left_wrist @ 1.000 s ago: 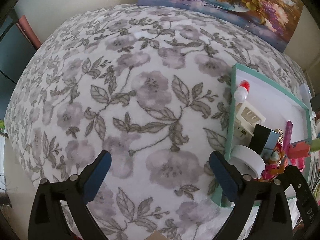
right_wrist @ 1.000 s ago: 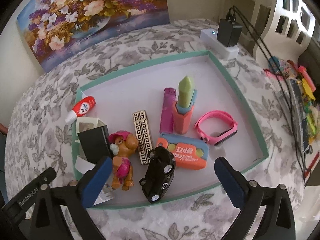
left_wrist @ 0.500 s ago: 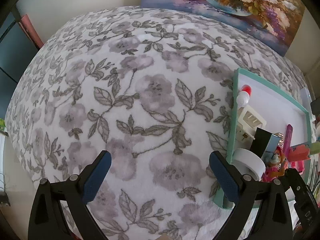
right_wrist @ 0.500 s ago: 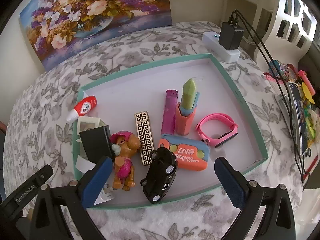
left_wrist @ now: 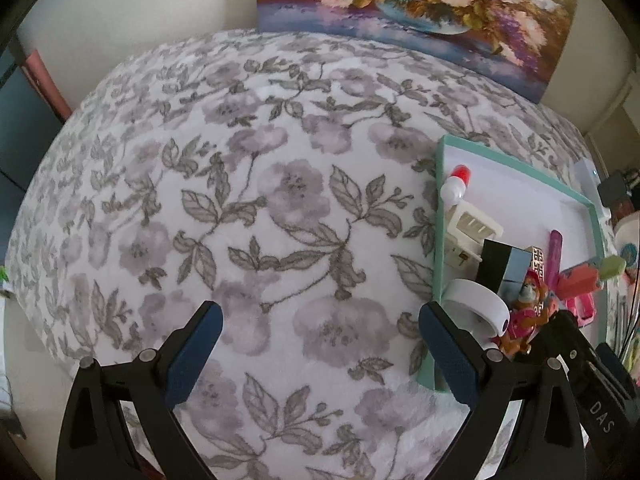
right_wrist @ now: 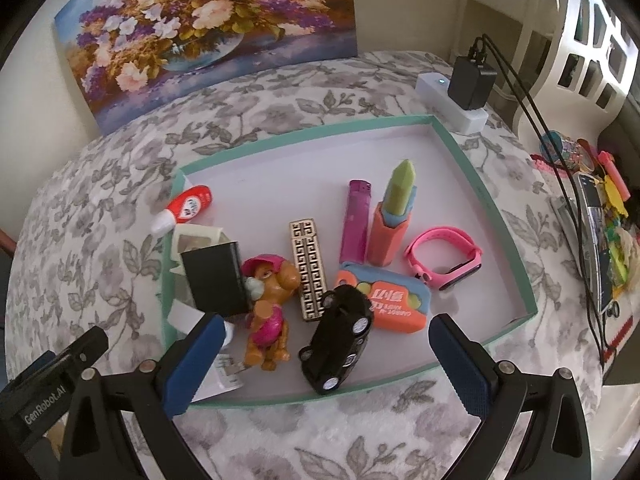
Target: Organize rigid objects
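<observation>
We see the tray point(right_wrist: 504, 216) ahead of the right gripper point(right_wrist: 320, 356), its jaws wide apart and empty. Between the blue pads: toy car point(right_wrist: 340, 336). Just past the left pad: dog figure point(right_wrist: 268, 300) and black box point(right_wrist: 216, 276). Farther ahead: lighter point(right_wrist: 356, 220), pink band point(right_wrist: 444, 256), glue point(right_wrist: 184, 212). The left gripper point(left_wrist: 320, 354) also gapes empty over the floral cloth point(left_wrist: 240, 200), tray point(left_wrist: 438, 240) off its right finger.

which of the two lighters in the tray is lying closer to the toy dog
The gold patterned lighter, lying right beside the toy dog; the purple lighter lies farther off, by the orange block.
</observation>
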`<act>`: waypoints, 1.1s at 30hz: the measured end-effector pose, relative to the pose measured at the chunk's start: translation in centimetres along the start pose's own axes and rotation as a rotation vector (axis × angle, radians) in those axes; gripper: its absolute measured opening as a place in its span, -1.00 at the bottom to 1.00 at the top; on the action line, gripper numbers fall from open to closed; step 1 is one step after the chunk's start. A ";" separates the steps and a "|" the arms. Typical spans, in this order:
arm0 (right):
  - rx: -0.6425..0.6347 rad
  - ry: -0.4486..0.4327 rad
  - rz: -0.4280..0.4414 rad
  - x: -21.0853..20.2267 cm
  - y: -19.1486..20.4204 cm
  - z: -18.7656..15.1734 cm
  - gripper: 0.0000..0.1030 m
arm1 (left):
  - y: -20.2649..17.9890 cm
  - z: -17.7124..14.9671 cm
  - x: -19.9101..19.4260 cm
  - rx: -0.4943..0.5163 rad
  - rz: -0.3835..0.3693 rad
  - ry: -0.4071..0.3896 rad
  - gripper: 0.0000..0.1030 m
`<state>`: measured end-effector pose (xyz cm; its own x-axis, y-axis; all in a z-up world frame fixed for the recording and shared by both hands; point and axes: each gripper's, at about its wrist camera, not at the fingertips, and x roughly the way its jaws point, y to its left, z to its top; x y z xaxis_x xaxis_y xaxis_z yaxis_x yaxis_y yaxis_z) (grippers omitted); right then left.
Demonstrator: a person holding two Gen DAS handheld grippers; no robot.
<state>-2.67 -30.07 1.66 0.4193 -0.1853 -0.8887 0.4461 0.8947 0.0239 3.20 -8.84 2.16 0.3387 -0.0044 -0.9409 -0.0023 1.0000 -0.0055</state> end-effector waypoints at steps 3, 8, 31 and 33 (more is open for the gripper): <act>-0.014 -0.001 -0.003 -0.3 0.6 -0.3 1.00 | -0.1 -0.4 -1.0 0.041 0.018 -0.036 0.91; -0.035 -0.012 0.003 -1.0 1.3 -1.1 1.00 | 0.1 -1.1 -2.1 0.084 0.033 -0.071 0.91; -0.051 -0.074 -0.009 -4.3 1.3 -4.4 1.00 | 4.0 -4.0 -4.7 0.105 0.015 -0.132 0.91; -0.053 -0.085 -0.008 -4.6 1.4 -4.3 1.00 | 4.1 -4.0 -4.7 0.104 0.018 -0.131 0.91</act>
<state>-7.37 -26.20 3.80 0.4824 -0.2238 -0.8469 0.4083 0.9128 -0.0087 -2.19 -4.77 5.22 0.4597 0.0075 -0.8881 0.0853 0.9950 0.0525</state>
